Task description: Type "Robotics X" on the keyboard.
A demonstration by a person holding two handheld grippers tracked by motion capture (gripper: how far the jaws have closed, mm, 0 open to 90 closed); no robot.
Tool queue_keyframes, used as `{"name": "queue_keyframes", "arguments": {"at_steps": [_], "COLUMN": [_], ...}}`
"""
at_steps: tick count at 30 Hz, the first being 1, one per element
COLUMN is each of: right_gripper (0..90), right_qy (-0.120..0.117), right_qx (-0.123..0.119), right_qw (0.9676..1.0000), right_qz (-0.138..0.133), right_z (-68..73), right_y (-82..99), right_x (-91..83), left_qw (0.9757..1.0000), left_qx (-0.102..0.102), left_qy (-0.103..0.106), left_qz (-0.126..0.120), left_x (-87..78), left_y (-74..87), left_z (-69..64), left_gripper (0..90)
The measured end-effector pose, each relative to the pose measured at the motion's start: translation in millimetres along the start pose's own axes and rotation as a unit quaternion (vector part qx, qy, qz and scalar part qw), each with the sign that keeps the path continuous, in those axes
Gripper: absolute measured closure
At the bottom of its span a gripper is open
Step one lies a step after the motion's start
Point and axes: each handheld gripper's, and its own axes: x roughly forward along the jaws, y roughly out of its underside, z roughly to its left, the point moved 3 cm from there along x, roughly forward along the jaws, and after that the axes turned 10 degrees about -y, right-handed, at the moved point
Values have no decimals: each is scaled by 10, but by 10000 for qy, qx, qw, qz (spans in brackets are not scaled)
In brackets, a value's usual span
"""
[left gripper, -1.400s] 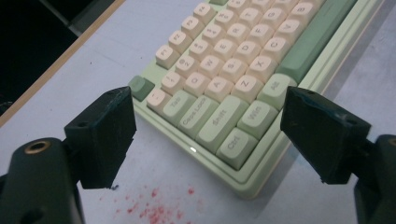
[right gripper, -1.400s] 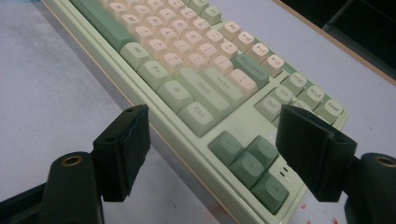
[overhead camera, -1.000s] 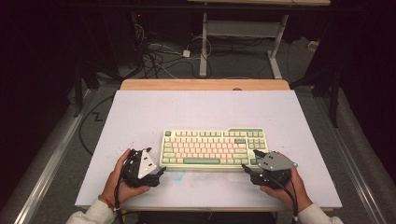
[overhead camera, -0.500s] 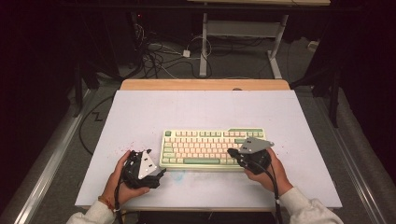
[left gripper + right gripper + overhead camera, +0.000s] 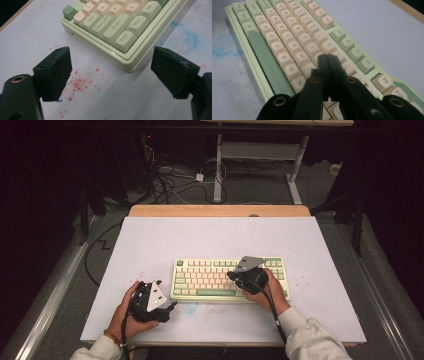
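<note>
White surface (image 5: 150, 240) with a wooden strip along the far edge, dark room behind it, cables all over the floor back there. Anyway, the keyboard (image 5: 227, 279) is what's being worked on: pale green case, cream and green keys, parked near the front edge of the surface and a bit right of the middle, its long side parallel to that edge. The right gripper (image 5: 248, 275) is held directly over the right half of the keys, and in the right gripper view (image 5: 327, 58) its jaws are seen pressed together with nothing between them, the tips right above the letter rows, somewhere around J and K; whether a key is actually being touched can't be told. They've just been closing. The left gripper (image 5: 152, 300) is parked just off the keyboard's front left corner, and in the left gripper view (image 5: 110, 65) its jaws are spread wide and empty, with the Ctrl corner framed between them. Red specks (image 5: 80, 82) are scattered on the surface under that gripper, plus a faint blue smudge (image 5: 187, 37) by the keyboard's front edge.
</note>
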Motion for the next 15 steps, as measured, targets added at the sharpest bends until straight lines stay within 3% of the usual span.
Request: {"name": "queue_keyframes", "arguments": {"at_steps": [15], "right_gripper": [900], "right_qy": [148], "right_qx": [64], "right_qw": [9991], "right_qz": [398], "right_z": [-107], "right_y": [-61], "right_x": [199], "left_qw": [10000], "left_qx": [70], "left_qy": [47], "left_qz": [37], "left_x": [2], "left_y": [3], "left_z": [-1], "left_gripper": [159]}}
